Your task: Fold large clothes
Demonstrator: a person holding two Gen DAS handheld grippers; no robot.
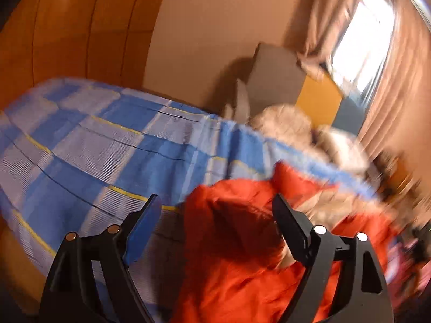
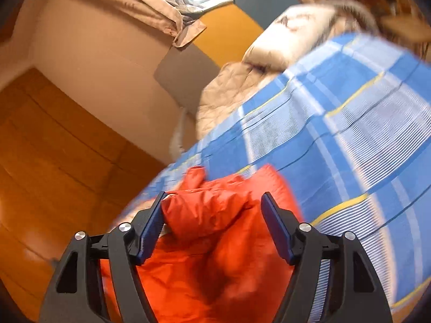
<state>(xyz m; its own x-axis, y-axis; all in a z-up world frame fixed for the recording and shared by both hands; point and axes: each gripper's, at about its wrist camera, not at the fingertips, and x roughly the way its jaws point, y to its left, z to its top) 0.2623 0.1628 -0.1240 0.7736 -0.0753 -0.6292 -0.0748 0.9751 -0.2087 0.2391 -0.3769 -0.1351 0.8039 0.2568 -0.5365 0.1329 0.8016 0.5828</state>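
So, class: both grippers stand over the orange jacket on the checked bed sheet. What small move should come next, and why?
Probably lower the right gripper and close it on the raised fold of the orange jacket. Both it and the left gripper are open and hold nothing, and the jacket lies bunched on the blue checked sheet, not yet folded flat.

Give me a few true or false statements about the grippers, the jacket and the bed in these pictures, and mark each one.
1. The jacket is orange-red. True.
2. The left gripper is shut on the jacket. False: its jaws stand apart, pressing nothing.
3. The bedsheet is blue checked with yellow lines. True.
4. The right gripper is shut. False: its jaws stand apart, with jacket cloth between them.
5. The jacket hangs on the wall. False: it lies on the bedsheet.
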